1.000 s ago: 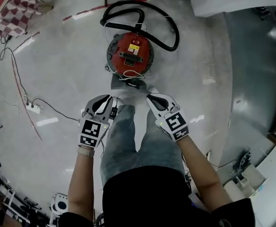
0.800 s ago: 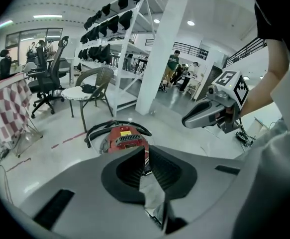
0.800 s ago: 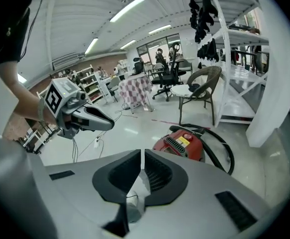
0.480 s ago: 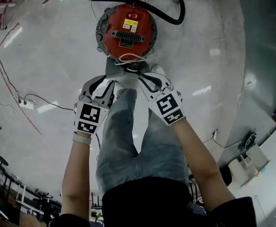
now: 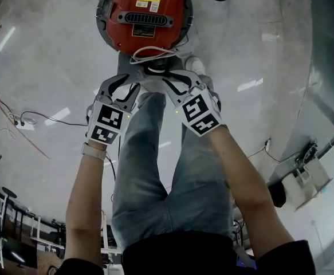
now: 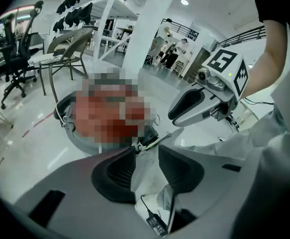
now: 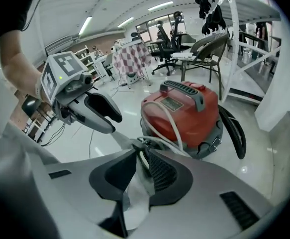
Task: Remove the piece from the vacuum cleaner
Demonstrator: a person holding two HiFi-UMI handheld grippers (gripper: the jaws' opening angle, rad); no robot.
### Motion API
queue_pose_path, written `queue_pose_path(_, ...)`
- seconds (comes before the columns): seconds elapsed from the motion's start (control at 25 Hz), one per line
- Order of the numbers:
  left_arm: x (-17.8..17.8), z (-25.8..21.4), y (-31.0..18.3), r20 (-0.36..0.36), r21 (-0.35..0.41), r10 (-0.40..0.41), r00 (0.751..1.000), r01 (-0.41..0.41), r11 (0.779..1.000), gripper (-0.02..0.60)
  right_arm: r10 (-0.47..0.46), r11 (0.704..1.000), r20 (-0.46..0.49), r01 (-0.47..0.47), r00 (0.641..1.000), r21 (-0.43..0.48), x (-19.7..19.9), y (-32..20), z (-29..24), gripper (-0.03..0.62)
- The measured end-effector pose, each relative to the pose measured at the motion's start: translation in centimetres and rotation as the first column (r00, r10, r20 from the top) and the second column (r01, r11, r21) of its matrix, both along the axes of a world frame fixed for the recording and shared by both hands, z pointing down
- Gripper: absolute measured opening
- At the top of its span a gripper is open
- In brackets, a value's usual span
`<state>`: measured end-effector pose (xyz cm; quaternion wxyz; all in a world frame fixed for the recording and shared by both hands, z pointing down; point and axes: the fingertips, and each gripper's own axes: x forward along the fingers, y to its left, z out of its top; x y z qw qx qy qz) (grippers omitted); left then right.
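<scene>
Two holds are set on one grey piece [image 5: 149, 85], which hangs at the near side of the red vacuum cleaner [image 5: 144, 10], above the person's legs and over the floor [image 5: 52, 67]. At left, the left hand-held gripper [image 5: 125, 87] takes the piece's left edge. In its own view the left hand-held gripper [image 6: 147, 156] has its jaws opening; the pale sheet of the piece [image 6: 145, 180] lies in the gap, and the pads stand clear of it, so this side is judged released rather than gripping. A thin black cable with a small plug [image 6: 153, 222] lies below the jaws; its purpose cannot be told. At centre, a white cord [image 5: 149, 53] loops over the vacuum cleaner's near rim, just above the piece. Whether the piece is still fixed to the machine cannot be told. At right, the right hand-held gripper [image 5: 178, 82] holds the opposite edge; its own view shows the right hand-held gripper [image 7: 140, 158] clenched on the sheet [image 7: 132, 195], with the cord [image 7: 172, 123] at its tips. The piece's weight is judged to rest on this side alone, probably so that the left can take a fresh hold. Furthest right, the black hose [image 7: 236, 131] curls round the machine, clear of the work.
</scene>
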<state>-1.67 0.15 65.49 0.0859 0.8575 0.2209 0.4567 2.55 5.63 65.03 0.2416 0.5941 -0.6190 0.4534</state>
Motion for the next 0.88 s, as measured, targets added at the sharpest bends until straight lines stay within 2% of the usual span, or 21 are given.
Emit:
queue_pose_path(0.2, -0.8, 4.3, 1.2, 0.065, 0.013, 0.034, 0.997, -0.035, 0.999, 0.164, -0.061, 0.997, -0.012, 0.061, 0.998, -0.044, 0.1, 1.4, 3.8, 0.095)
queue_pose_path(0.32, -1.3, 6.2, 2.0, 0.099, -0.003, 0.063, 0.993, -0.063, 0.998, 0.169, -0.098, 0.993, 0.025, 0.099, 0.995, -0.060, -0.4, 1.8, 5.5, 0.114)
queue_pose_path(0.6, -2.0, 8.2, 2.9, 0.137, 0.033, 0.200, 0.970, -0.206, 0.978, 0.175, -0.172, 0.983, 0.042, 0.175, 0.984, -0.062, -1.1, 1.4, 6.5, 0.110)
queue_pose_path(0.76, -2.3, 8.8, 3.2, 0.143, 0.083, 0.248, 0.958, -0.262, 0.962, 0.112, -0.199, 0.978, 0.041, 0.201, 0.979, -0.059, -1.5, 1.3, 6.5, 0.077)
queue_pose_path(0.88, -2.6, 9.1, 3.4, 0.138, 0.091, 0.250, 0.958, -0.263, 0.960, 0.084, -0.205, 0.977, 0.040, 0.207, 0.978, -0.057, -1.6, 1.3, 6.6, 0.072)
